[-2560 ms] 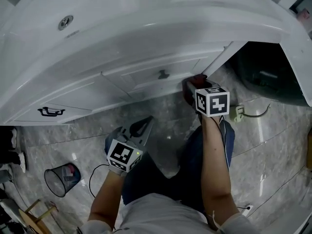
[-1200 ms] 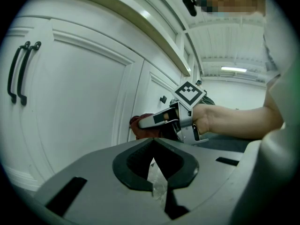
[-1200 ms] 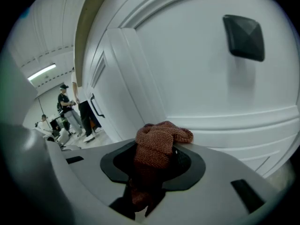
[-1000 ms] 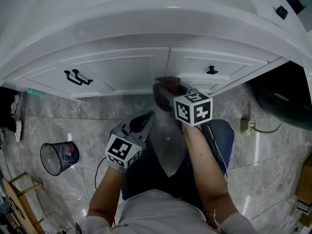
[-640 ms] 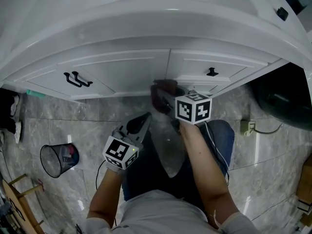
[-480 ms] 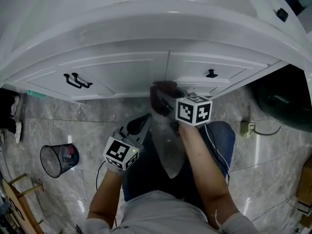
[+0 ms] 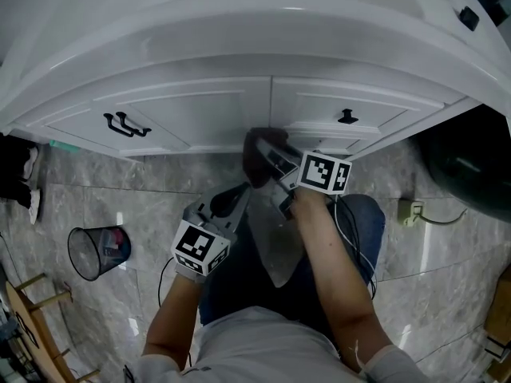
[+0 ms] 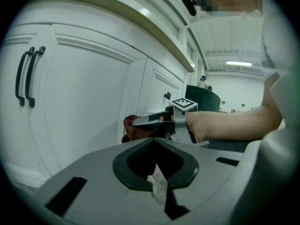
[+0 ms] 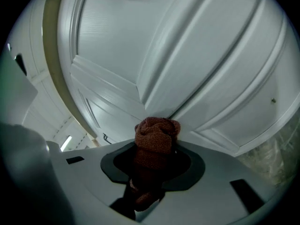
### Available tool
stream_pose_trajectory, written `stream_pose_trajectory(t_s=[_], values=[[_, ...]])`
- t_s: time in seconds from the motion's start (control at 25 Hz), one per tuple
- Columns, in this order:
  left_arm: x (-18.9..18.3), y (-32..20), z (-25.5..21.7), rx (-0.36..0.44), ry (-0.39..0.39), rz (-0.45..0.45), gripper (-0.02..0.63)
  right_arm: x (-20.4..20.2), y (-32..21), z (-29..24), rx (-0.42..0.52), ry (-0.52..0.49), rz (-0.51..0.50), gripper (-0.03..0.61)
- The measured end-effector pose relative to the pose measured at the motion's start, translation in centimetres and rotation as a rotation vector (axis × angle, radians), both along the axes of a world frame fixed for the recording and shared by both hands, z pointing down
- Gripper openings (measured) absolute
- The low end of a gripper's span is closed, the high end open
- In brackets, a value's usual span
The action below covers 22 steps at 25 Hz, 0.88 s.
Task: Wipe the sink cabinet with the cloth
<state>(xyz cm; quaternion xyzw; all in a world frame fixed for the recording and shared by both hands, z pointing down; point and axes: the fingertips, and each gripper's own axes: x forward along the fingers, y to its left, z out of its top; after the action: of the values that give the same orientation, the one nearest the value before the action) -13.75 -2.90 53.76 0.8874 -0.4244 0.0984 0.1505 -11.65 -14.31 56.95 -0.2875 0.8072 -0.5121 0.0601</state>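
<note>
Holds the rust-brown cloth (image 7: 252, 159) bunched in the right hand-held gripper (image 7: 270, 156), clenched tight on it, with a wad sticking out past the tips. Presses that wad against the white sink cabinet (image 7: 200, 110), low on the front, right at the seam where the two doors meet. Sits between the black double pull (image 7: 124, 124) on the left door and the small black knob (image 7: 346, 117) on the right door, and below both.

Keeps the left hand-held gripper (image 7: 238, 194) nearer and to the left of the right one, clear of the cabinet and above the grey marble floor (image 7: 120, 190). Closed together, with no cloth in it; shows only a pale, see-through scrap at the seam, too unclear to name.

Has carried the cloth leftwards since 2.6 seconds back: then down by the cabinet's right end, to the right of the knob, now at the middle seam. Has barely shifted the cloth over the last half second, but has tipped the right one over, so its marker cube (image 7: 324, 172) lies flatter and more slanted. Has left the left one nearly where it was. Leaves the wire wastebasket (image 7: 100, 251) on the floor at the left, well apart from both.
</note>
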Motion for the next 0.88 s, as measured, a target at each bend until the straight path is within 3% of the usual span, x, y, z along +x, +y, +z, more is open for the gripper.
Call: stream_pose_trajectory(t_s=[0.16, 0.36, 0.88], values=[[0.2, -0.1, -0.1, 0.005, -0.005, -0.004, 0.011, 0.0, 0.1, 0.9, -0.061, -0.064, 0.004, 0.141], [0.2, -0.3, -0.2, 0.007, -0.02, -0.012, 0.011, 0.0, 0.2, 4.2, -0.157, -0.071, -0.001, 0.141], [0.9, -0.3, 0.3, 0.001, -0.047, -0.02, 0.011, 0.2, 0.1, 11.1, -0.177, 0.067, 0.062, 0.143]])
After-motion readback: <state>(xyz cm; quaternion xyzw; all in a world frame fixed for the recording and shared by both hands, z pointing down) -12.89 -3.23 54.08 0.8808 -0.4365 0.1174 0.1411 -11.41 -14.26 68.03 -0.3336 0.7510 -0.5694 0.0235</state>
